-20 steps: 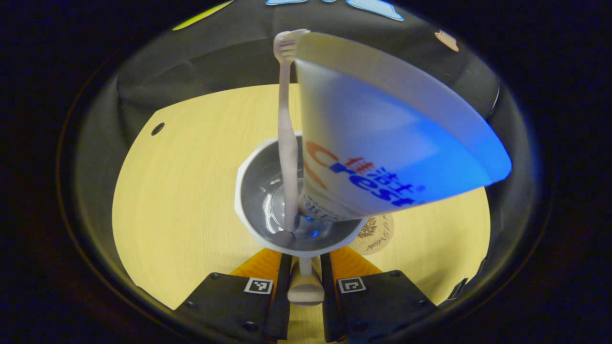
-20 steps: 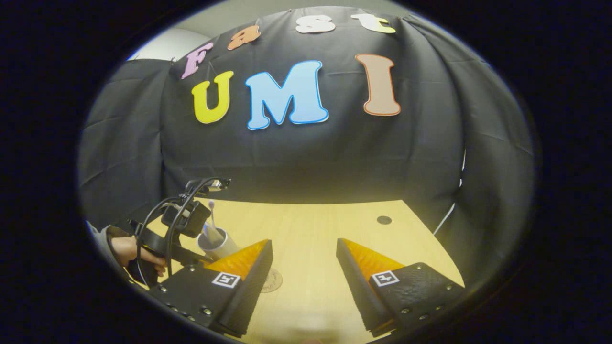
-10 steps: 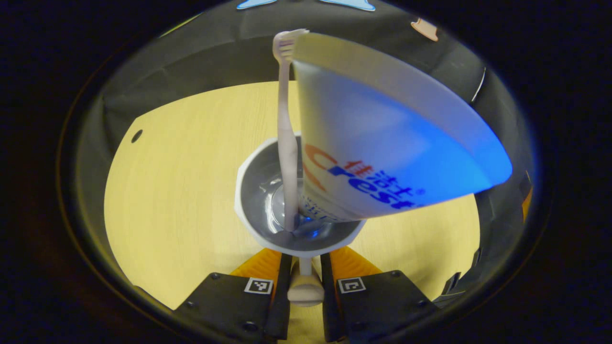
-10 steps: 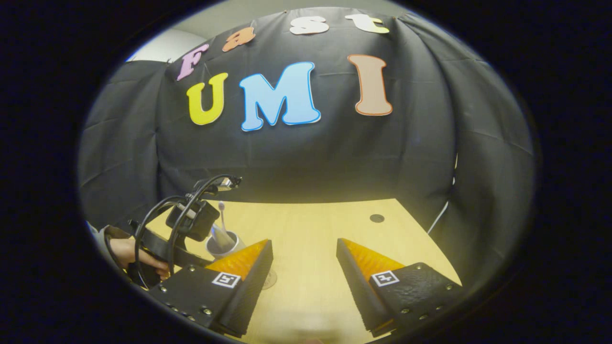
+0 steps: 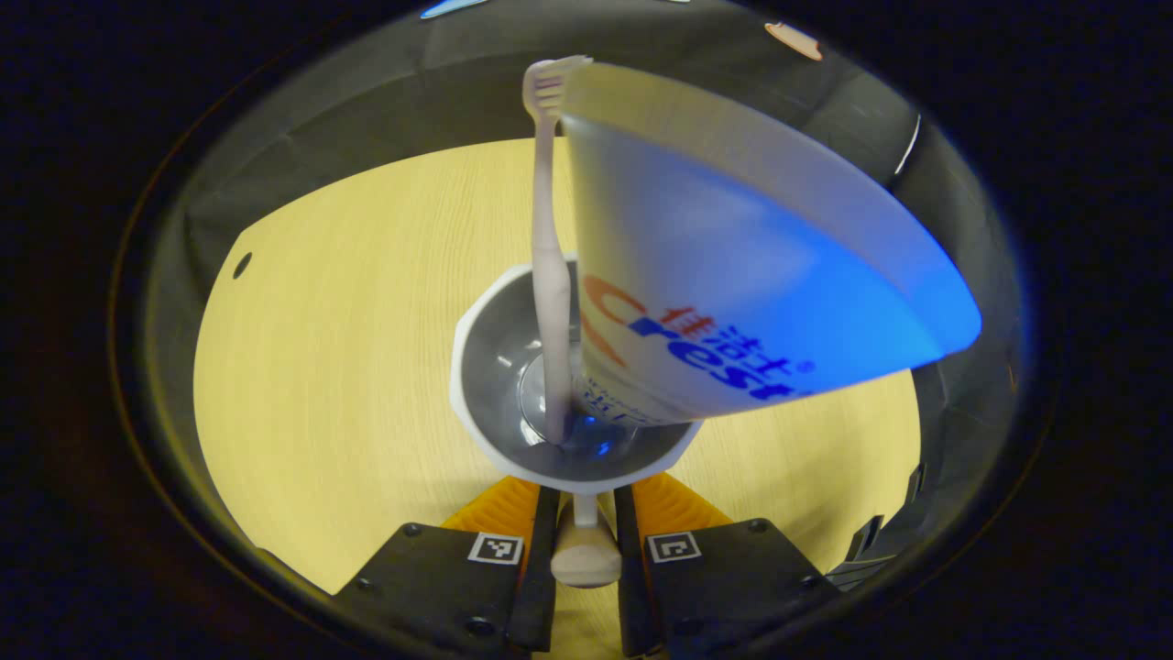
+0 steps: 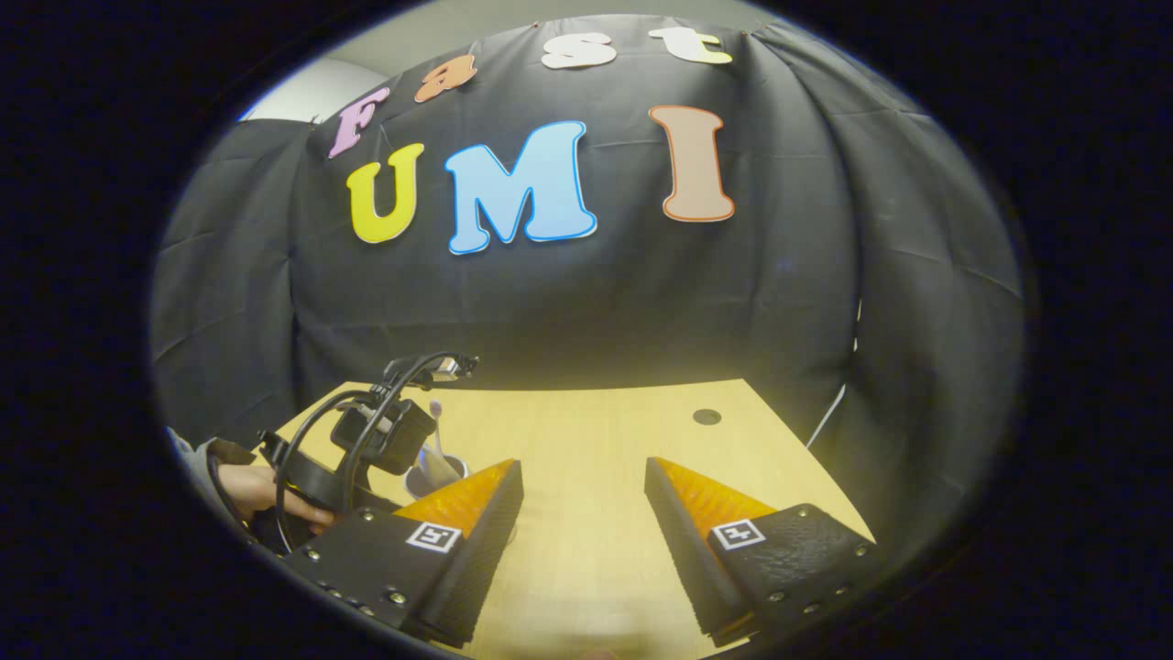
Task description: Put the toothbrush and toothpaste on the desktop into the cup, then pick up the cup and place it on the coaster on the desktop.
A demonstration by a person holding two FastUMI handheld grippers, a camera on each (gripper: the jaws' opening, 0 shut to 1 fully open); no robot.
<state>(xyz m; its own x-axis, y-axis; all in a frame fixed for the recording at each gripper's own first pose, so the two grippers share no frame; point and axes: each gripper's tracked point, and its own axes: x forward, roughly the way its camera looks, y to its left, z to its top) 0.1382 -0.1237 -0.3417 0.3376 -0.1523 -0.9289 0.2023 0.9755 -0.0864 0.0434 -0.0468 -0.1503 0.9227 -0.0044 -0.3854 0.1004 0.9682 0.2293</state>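
Left gripper (image 5: 585, 513) pinches cup (image 5: 486, 367) handle, seemingly; toothbrush (image 5: 548, 275), toothpaste (image 5: 733, 266) inside.

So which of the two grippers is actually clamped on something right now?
The left gripper: its jaws are closed on the cup handle. The right gripper has its jaws spread apart above the bare desktop.

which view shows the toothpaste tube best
The left gripper view: the toothpaste tube looms large and close, standing cap-down in the cup beside the toothbrush. In the right gripper view it is a tiny sliver in the far-off cup, partly hidden behind the left gripper.
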